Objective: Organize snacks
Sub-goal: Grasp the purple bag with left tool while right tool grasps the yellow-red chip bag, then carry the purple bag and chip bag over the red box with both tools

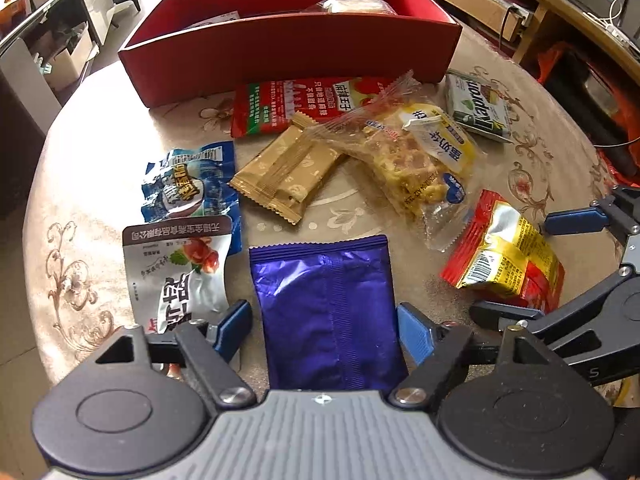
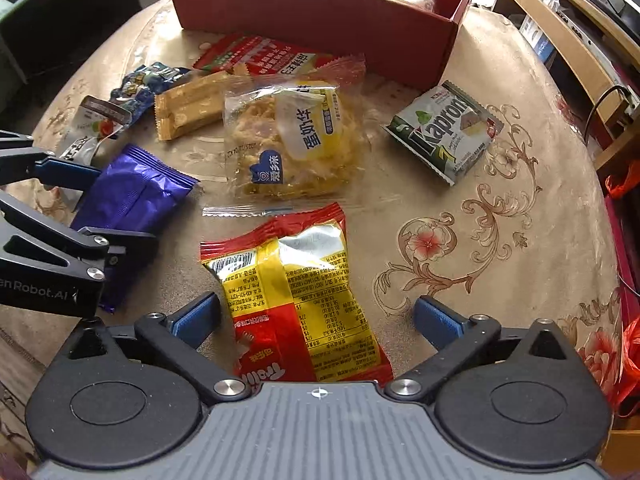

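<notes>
Two grippers, both spread: our left (image 1: 325, 330) straddles the purple pack (image 1: 328, 312), our right (image 2: 316, 320) straddles the red-yellow pack (image 2: 300, 296), both nearer us than the red box (image 2: 320, 12).

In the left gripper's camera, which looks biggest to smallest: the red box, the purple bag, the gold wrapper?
1. red box
2. purple bag, though it's nearest the camera
3. gold wrapper

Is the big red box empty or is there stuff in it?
Not empty. The red box already holds at least one pale wrapped snack, showing over its wall. How full it is, I cannot tell.
</notes>
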Action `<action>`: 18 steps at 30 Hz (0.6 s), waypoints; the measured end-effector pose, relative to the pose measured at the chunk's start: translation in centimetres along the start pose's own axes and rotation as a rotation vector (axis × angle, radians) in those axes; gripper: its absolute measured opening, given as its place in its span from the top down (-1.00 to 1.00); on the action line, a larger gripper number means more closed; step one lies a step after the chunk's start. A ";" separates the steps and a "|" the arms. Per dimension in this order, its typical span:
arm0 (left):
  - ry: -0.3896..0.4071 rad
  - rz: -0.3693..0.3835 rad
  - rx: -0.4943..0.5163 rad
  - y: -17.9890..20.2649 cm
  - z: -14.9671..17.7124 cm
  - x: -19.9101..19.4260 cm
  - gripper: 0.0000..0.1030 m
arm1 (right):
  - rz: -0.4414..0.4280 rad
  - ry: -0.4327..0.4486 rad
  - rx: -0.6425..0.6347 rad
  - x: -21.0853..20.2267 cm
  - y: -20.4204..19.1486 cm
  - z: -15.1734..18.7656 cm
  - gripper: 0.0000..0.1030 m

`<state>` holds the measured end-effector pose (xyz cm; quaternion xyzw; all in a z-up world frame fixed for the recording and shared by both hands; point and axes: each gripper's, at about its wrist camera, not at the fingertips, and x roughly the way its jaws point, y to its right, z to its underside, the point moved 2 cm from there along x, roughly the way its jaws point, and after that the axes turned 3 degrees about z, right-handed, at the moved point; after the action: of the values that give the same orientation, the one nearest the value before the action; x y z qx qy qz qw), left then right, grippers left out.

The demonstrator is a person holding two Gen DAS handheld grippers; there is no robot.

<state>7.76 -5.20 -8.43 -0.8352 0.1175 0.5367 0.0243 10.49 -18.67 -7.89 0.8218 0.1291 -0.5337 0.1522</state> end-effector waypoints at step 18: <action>0.001 0.018 -0.017 -0.1 1.0 -0.9 -0.15 | 0.050 0.032 0.061 -2.7 -0.5 0.7 -0.16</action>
<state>6.53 -4.75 -8.01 -0.8347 0.1203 0.5373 0.0121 8.62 -18.66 -5.75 0.8374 0.0948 -0.5202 0.1383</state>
